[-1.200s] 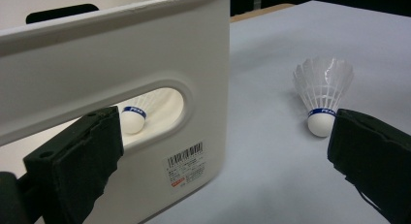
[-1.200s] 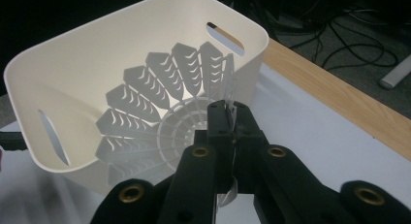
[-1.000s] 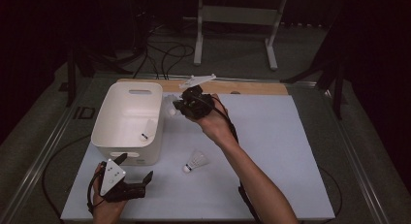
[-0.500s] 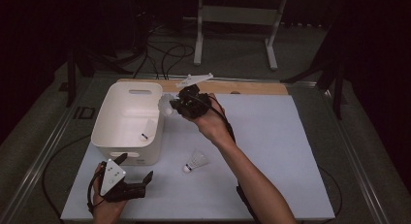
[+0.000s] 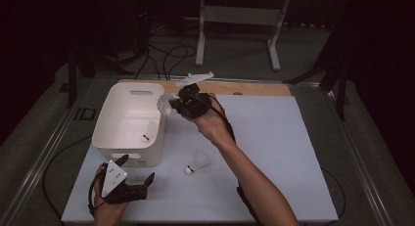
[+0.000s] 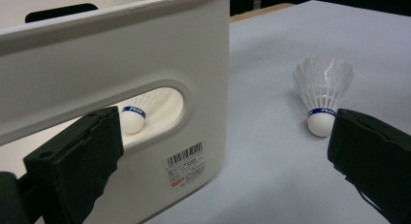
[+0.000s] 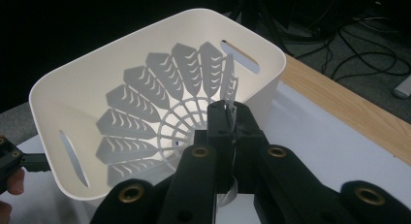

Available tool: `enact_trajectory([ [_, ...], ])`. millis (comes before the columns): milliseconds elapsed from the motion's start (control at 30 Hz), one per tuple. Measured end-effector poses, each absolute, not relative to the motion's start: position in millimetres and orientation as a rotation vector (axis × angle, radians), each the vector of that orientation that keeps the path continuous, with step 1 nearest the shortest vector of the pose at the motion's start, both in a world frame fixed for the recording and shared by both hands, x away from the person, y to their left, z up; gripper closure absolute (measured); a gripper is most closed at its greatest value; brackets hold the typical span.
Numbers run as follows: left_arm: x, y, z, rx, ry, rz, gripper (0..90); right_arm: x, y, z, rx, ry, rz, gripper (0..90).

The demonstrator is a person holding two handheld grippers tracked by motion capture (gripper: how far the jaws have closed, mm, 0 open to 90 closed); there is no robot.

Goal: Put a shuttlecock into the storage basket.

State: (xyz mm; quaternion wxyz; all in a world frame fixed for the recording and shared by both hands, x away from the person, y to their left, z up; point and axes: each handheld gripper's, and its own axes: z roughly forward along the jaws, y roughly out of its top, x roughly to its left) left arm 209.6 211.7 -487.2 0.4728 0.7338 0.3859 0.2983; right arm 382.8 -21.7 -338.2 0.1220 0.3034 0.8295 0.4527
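One shuttlecock point(image 6: 132, 118) lies in the bin point(image 5: 128, 122). The right claw point(image 5: 171, 104), clamped on another point(image 7: 165, 112), hangs over it; a third point(image 5: 196, 163) waits on the bench point(image 5: 293, 157). The left claw point(image 5: 137, 174) stands open, empty.

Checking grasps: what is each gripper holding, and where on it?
Right gripper pinches a shuttlecock by its skirt edge, above the bin. Left gripper holds nothing.

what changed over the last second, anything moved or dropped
The right gripper, shut on a shuttlecock by its skirt, has carried it left from beside the white bin to just over its right rim; not let go yet. The left gripper stays open near the bin's front wall, the second shuttlecock still lies on the mat, and another stays inside the bin.
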Motion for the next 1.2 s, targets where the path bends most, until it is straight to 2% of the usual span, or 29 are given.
enact_trajectory([
  [1200,209,212,-487,1.796,0.942,0.733,0.2,374,13,-338,0.817,2.463,1.371,88.7],
])
